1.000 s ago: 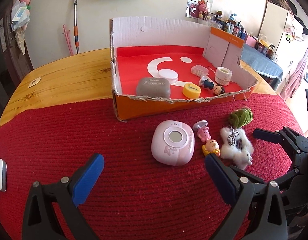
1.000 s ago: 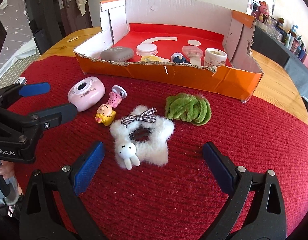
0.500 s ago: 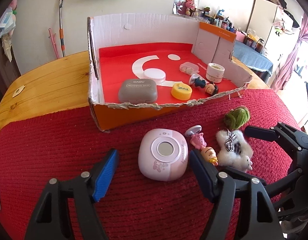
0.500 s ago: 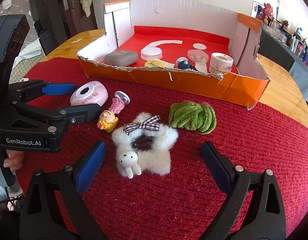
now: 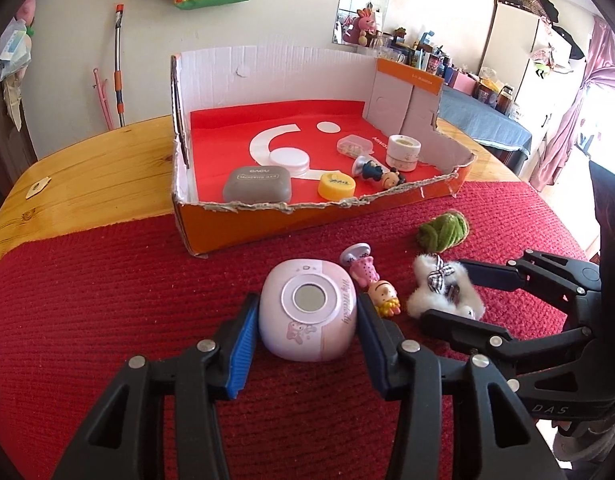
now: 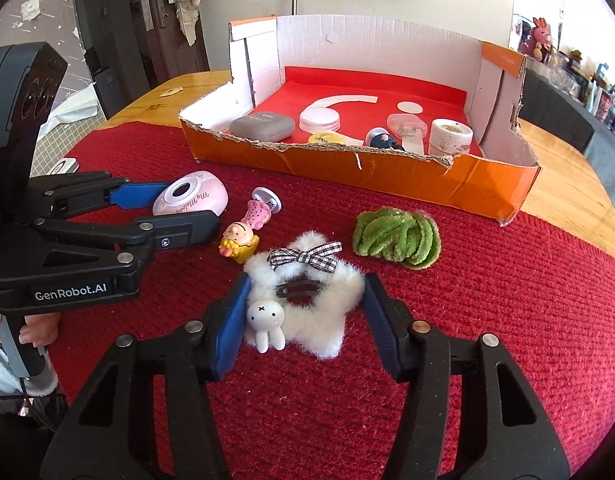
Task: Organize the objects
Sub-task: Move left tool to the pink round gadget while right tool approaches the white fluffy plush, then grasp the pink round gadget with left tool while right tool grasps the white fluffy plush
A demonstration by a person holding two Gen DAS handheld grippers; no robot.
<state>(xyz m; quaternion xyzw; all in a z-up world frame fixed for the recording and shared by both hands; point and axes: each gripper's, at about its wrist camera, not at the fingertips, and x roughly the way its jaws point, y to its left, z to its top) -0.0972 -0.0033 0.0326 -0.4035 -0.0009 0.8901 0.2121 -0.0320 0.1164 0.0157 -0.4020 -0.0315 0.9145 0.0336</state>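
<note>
Closing just now on two things at once: left tool (image 5: 307,304) clamped across the pink case (image 5: 307,322), pads against its left and right flanks; right tool (image 6: 306,284) pinching the fluffy star clip (image 6: 319,330), pads pressed into the fur on both sides. Each thing lying on the red mat (image 6: 467,340) over the table, right between its tool's pads and short of the orange box (image 6: 387,172) ahead. Judging by looks: case hard, glossy, light plastic with rounded flanks, apt to squirt out of a shallow pinch, so best taken low and across the widest middle, much as now. Star clip soft and nearly weightless, fur giving under pressure; safer held through the firm core by the metal clasp (image 6: 297,290) than by a fluffy point. Bunny charm (image 6: 264,320) probably hard and somewhat fragile, sitting against the left pad. Case lying flat, round window up, about as wide as long, so no real long axis; lettering running fore-and-aft beside the right pad. Star flat as well, bunny end nearest the tool, gingham bow (image 6: 305,256) at the far end toward the box, longest line thus along the fingers, clasp crosswise from pad to pad.
</note>
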